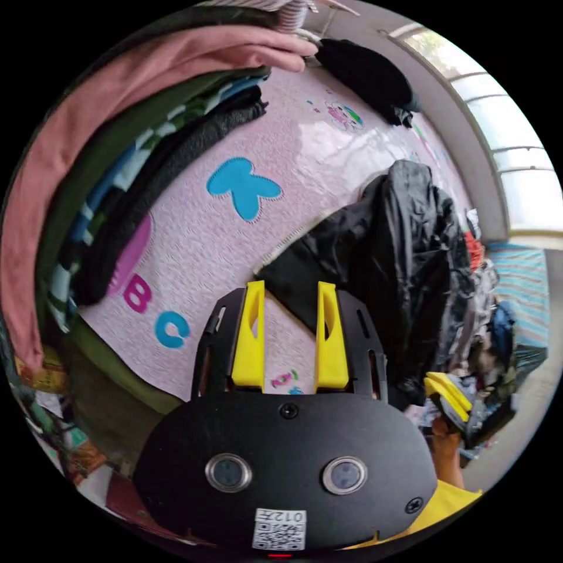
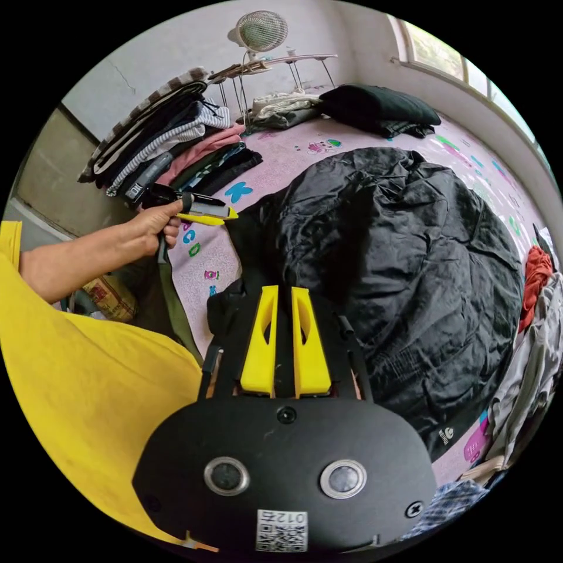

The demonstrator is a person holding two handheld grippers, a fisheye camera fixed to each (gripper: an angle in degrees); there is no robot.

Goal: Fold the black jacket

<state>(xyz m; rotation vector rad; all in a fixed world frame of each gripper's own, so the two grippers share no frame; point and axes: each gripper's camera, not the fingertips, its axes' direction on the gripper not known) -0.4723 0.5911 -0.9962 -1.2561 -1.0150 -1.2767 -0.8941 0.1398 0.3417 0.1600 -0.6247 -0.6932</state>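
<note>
Yellow jaws of the right gripper [image 2: 284,293] sat nearest the lens in the right gripper view, close together with only a narrow slot between them, over the near edge of the black jacket [image 2: 399,258]; whether cloth was pinched in that slot I cannot tell. That jacket lay in a rumpled mound on the pink alphabet mat [image 2: 281,158], its long axis running from about 7 o'clock up to 1 o'clock, with a small white logo near its hem at 5 o'clock. In the left gripper view the same jacket [image 1: 399,246] rose at 2 o'clock, a flat corner of it reaching toward the left gripper [image 1: 290,290], whose jaws stood apart and empty above the mat [image 1: 234,234]. The left gripper [image 2: 226,215] also showed at 10 o'clock in the right gripper view, held in a hand [image 2: 153,226]. A stack of folded clothes [image 2: 176,146] stood along the wall at 11 o'clock, a folded dark garment [image 2: 375,105] lay at 1 o'clock, and a loose heap of clothes [image 2: 536,328] crowded the 4 o'clock edge. Beyond, a fan [image 2: 261,29] and a drying rack [image 2: 281,61] stood against the pale wall, with a window [image 2: 446,56] at 1 o'clock. No containers were in sight.
</note>
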